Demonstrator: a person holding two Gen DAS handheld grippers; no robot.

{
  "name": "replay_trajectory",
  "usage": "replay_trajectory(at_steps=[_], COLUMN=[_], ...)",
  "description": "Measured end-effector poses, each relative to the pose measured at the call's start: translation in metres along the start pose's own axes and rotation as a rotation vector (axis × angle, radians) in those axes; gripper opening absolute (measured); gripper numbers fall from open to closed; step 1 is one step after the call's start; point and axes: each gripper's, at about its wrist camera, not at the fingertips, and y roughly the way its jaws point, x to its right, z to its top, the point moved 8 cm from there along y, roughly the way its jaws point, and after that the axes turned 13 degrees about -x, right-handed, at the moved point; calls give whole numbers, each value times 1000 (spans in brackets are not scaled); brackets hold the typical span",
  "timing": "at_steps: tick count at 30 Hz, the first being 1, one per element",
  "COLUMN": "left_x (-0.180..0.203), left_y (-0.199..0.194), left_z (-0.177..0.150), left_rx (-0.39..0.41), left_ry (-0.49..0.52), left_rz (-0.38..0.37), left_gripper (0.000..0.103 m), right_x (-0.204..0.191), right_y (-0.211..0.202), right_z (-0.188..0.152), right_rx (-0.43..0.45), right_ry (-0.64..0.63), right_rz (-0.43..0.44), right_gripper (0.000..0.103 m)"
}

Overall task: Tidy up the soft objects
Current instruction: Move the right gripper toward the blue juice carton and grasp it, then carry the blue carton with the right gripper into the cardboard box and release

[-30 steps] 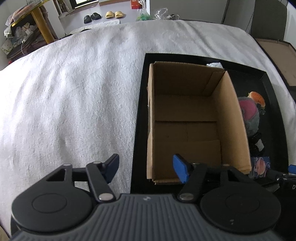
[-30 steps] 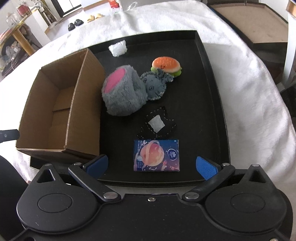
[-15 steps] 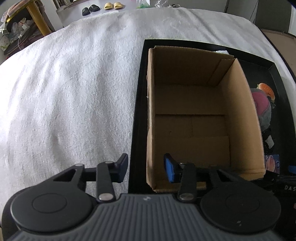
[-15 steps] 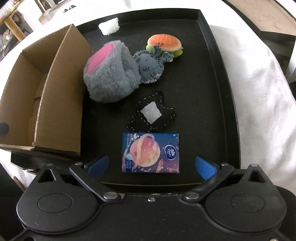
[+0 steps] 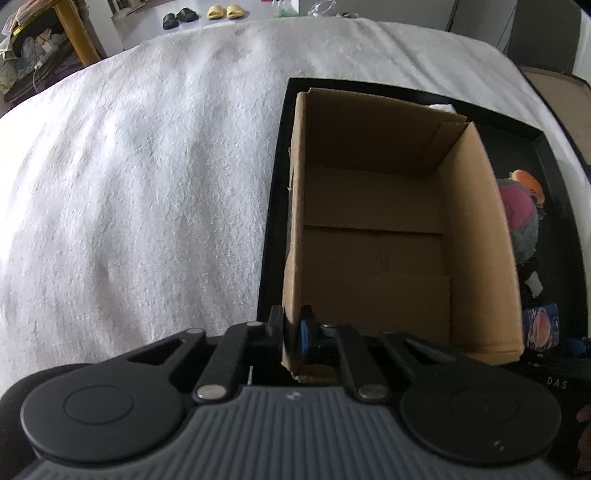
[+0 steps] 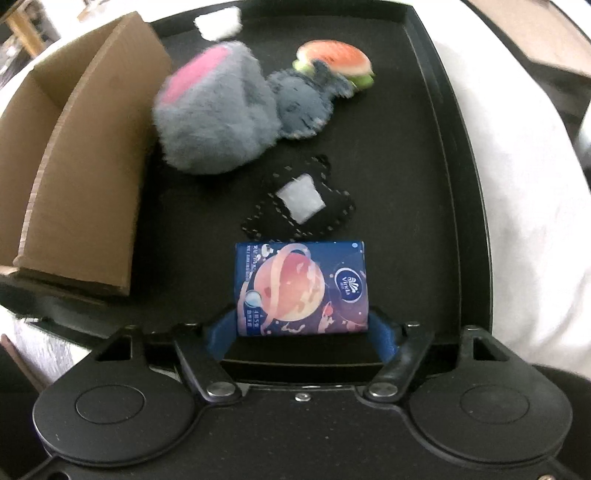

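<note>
We work over a bed spread with a nubbly white terry cover point(image 5: 140, 192), on which sits a shallow black tray point(image 6: 469, 192) with a raised rim. Inside the tray, along its left side, stands the cardboard box point(image 5: 373, 236), plain brown corrugated board, open-topped, its floor bare as far as we can see, so we judge the sorting has barely begun: nothing soft is in it yet and every item waits on the tray. Our left gripper point(image 5: 291, 328) has its fingers closed on the box's near left wall, one inside and one outside, apparently to steady it. Beside the box lies the biggest soft thing, a fluffy grey plush point(image 6: 214, 110) with a pink patch, blurred here, and touching it a flatter grey-blue felt animal point(image 6: 303, 107) with stitched edges. Behind that rests a squishy hamburger toy point(image 6: 336, 61), orange bun over green. Nearer us lies a flat black felt piece point(image 6: 299, 201) with white stitching and a pale square patch. Nearest is the tissue pack point(image 6: 301, 288), a glossy blue rectangular packet printed with a ringed planet; our right gripper point(image 6: 301, 328) has its blue-padded fingers set against both its short sides, gripping it or just about to, while it lies on the tray. A small white fluffy wad point(image 6: 218, 22) sits at the far edge.
</note>
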Motion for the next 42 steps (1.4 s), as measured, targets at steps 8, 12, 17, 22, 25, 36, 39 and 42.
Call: replay_trajectory(at_steps=[8, 12, 17, 22, 25, 36, 39, 42], left_x=[-1, -7, -13, -16, -16, -20, -22, -23], left_y=[-7, -12, -13, -13, -12, -10, -8, -8], left_z=[-7, -10, -12, -14, -15, -13, -12, -11], left_rx=[31, 44, 28, 28, 28, 25, 24, 23], left_ry=[12, 7, -18, -26, -28, -32, -32, -36], left_rz=[-33, -39, -59, -63, -59, -80, -91, -103], left_gripper=[8, 8, 8, 8, 8, 9, 9, 9], right_x=[-17, -27, -40, -52, -59, -97, -110, -121], right_y=[-37, -55, -80, -99, -110, -133, -138, -141], right_z=[8, 12, 15, 23, 25, 34, 37, 41], right_rx=[71, 103, 149, 192, 218, 291, 306, 316], right_ry=[-13, -28, -68, -93, -110, -203, -238, -268], right_rz=[10, 14, 22, 34, 38, 67, 79, 86], right_gripper=[71, 71, 71, 71, 71, 71, 71, 71])
